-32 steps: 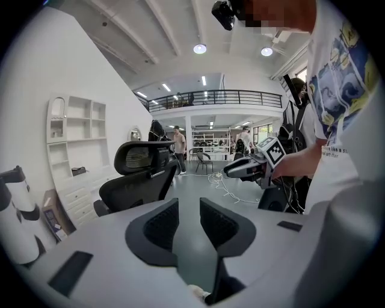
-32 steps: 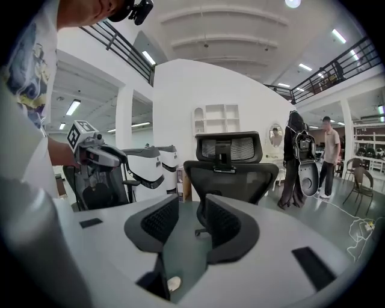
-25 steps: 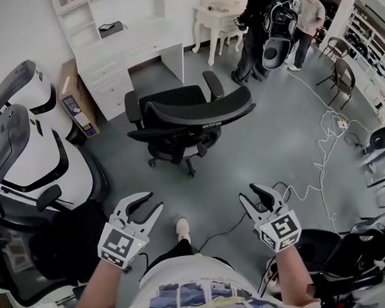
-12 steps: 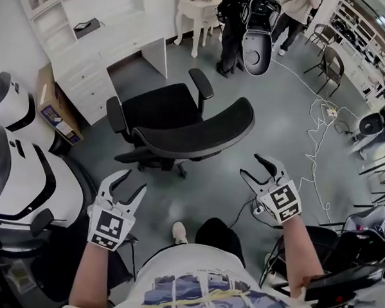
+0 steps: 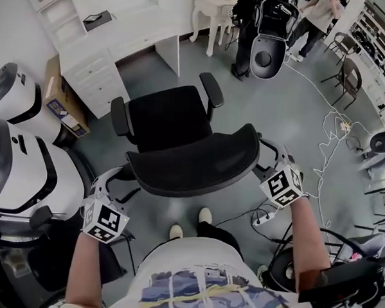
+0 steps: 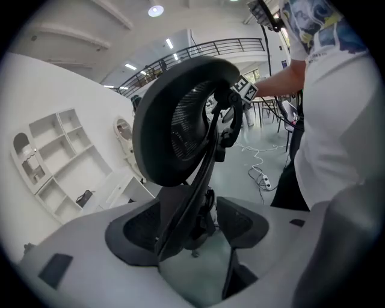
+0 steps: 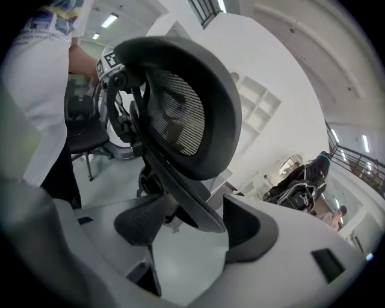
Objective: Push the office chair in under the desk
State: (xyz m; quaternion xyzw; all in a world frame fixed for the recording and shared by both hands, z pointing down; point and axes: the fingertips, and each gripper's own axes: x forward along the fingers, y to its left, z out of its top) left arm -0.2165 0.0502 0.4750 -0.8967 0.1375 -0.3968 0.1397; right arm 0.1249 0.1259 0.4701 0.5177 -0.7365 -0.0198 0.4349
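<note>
Left tongs (image 5: 109, 180) opening, spread wide, office chair (image 5: 181, 133) backrest strut between them. Right tongs (image 5: 270, 164) likewise at opposite edge. Chair stood near white counter (image 5: 142, 37), not under it.

The office chair (image 5: 180, 136) is black all over, its backrest (image 7: 174, 120) a fine black mesh inside a solid black rim. The desk (image 5: 108, 46) and its shelves are plain white. The floor (image 5: 290, 123) is a flat mid grey, with a white power strip (image 6: 263, 178) on it. The cardboard box (image 5: 59, 91) is brown with a blue label. The person's shirt (image 5: 192, 288) is white, printed with blue shapes and yellow lines, and the shoes (image 5: 205, 215) are pale.
</note>
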